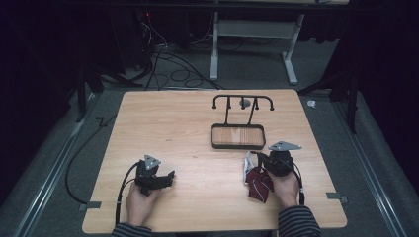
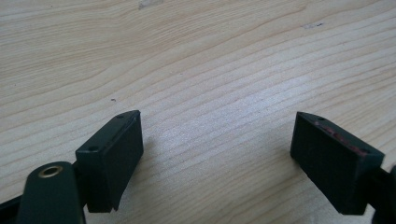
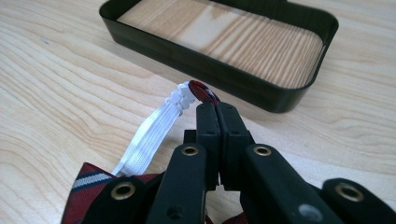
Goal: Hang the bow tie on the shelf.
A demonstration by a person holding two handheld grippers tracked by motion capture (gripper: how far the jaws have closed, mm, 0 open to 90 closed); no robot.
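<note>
Red tie (image 1: 258,183) hangs tableward, probably lengthwise, from right tool (image 3: 217,112).

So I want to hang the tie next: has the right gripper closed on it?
Yes, shut on it: the right gripper pinches the red striped tie where its white strap joins.

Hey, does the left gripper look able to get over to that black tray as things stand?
Probably yes. The left gripper has its jaws open with nothing between them, and bare table lies between it and the black tray. The right gripper, shut on the tie, sits beside the tray's near edge and might crowd it.
</note>
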